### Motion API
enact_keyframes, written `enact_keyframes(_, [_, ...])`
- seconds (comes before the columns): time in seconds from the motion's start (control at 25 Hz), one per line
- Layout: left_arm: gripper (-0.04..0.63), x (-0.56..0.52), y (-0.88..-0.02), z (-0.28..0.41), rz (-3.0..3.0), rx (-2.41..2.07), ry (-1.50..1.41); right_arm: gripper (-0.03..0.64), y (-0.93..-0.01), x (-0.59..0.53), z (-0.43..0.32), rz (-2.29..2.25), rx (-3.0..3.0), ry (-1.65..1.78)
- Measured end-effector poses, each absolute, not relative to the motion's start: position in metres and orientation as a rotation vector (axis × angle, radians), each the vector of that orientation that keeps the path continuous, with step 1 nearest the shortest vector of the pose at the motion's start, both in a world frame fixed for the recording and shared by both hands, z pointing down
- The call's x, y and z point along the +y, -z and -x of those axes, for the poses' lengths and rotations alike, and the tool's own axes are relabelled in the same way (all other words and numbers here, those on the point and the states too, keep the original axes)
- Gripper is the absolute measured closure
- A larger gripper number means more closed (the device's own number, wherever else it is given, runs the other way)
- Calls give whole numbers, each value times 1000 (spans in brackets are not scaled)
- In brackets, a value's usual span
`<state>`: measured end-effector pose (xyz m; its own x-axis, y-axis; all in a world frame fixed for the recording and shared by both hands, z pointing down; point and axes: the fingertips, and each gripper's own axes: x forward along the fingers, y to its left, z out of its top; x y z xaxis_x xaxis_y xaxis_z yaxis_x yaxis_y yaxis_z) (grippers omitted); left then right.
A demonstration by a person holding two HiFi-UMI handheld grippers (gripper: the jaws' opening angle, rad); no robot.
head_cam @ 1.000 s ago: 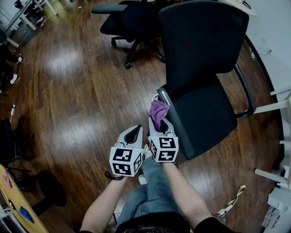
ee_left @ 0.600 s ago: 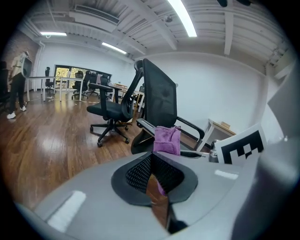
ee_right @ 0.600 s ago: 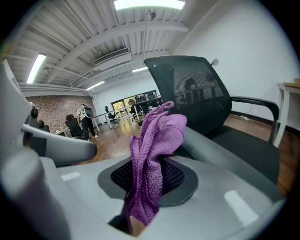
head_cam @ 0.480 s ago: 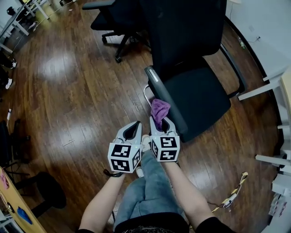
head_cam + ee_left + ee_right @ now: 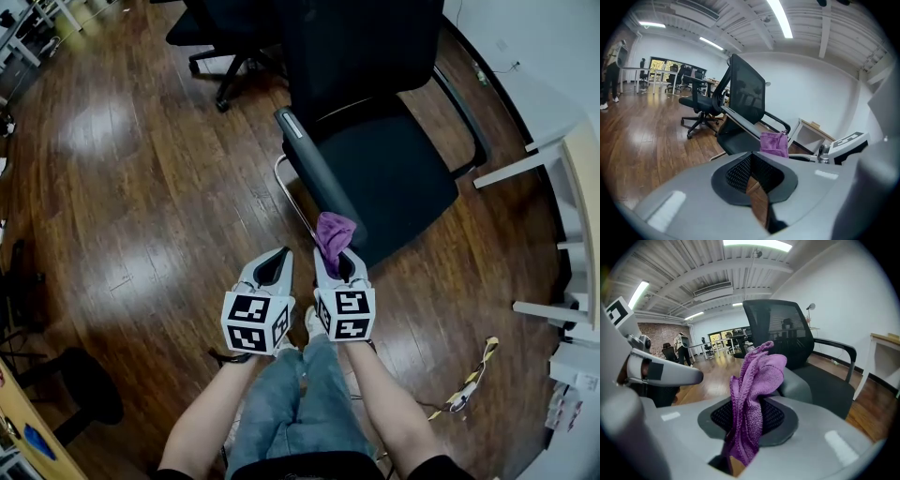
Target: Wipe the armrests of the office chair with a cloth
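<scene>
Head view: right gripper (image 5: 336,258) held up to the chair (image 5: 403,178), cloth (image 5: 333,230) at the front end of the near armrest (image 5: 314,169); left gripper (image 5: 272,267) just beside, over the floor (image 5: 141,187).

Left gripper view: fingers (image 5: 738,172) pressed together, empty, with cloth and armrest ahead.

Right gripper view: fingers pinching the cloth, bunched upward in front of the armrest's end.

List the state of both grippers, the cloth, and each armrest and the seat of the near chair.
Left gripper: shut, holding nothing.
Right gripper: shut on the purple cloth.
Purple cloth: bunched, standing up out of the right gripper, at the front end of the near armrest; contact unclear.
Near armrest: bare apart from that end.
Far armrest: untouched.
Chair seat: empty.
</scene>
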<state>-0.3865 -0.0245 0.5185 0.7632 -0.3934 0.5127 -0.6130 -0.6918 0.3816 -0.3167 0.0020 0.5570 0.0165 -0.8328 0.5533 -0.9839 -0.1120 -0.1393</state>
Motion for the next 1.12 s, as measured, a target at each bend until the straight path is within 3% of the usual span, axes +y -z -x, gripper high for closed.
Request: enact_keyframes(1.12, [591,52,-632,354,-2470,-887,-494,518,-703,73,298,-1835,-2003,-613])
